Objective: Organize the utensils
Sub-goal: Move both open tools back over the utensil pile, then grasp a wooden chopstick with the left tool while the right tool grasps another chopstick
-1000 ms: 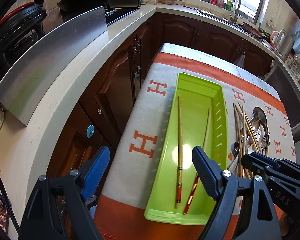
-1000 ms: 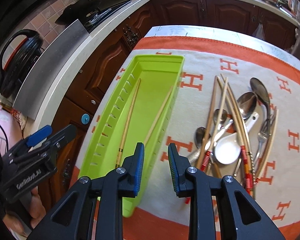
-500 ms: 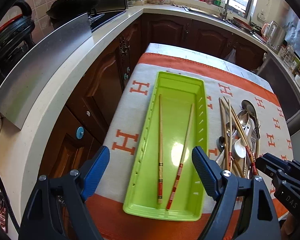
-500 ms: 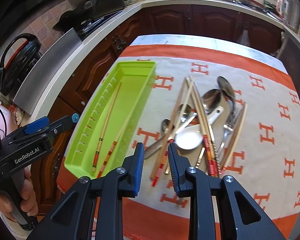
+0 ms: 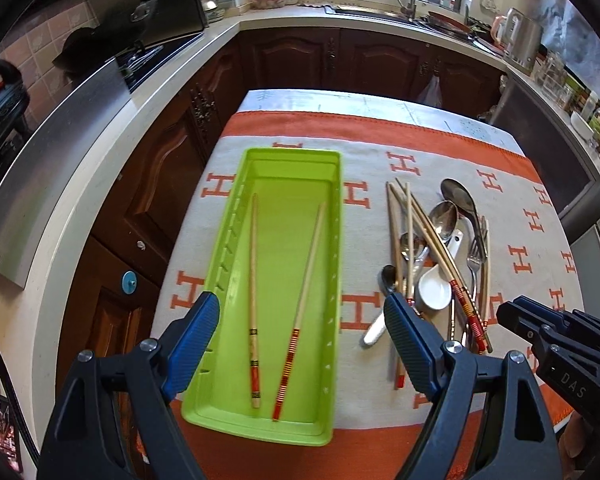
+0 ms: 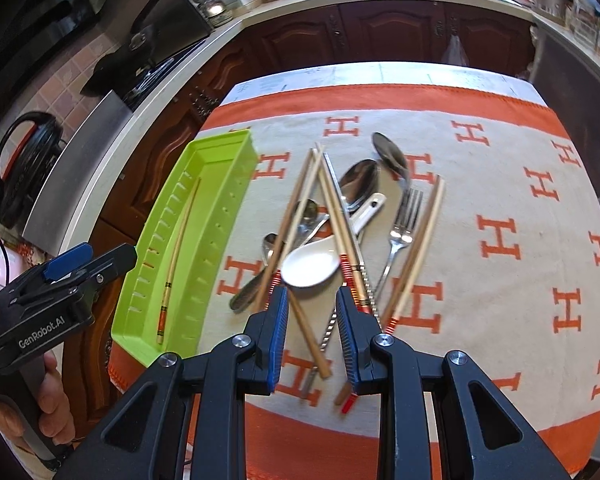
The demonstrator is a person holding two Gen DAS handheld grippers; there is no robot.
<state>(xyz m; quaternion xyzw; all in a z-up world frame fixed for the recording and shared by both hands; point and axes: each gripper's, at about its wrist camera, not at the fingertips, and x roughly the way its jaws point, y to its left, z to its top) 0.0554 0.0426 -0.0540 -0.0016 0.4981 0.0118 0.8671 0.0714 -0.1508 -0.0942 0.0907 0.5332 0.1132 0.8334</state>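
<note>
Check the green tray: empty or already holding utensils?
Not empty. The green tray holds two chopsticks lying lengthwise on its floor; nothing else inside. The remaining utensils lie piled on the cloth beside it.

Left claw (image 5: 300, 340) spread wide, right claw (image 6: 312, 336) narrowly parted, both empty

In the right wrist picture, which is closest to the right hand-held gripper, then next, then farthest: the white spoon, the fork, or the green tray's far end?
From the right hand-held gripper:
1. White spoon, just ahead of the fingertips.
2. Fork, farther up, to the right.
3. Green tray far end, farthest, up on the left.
</note>
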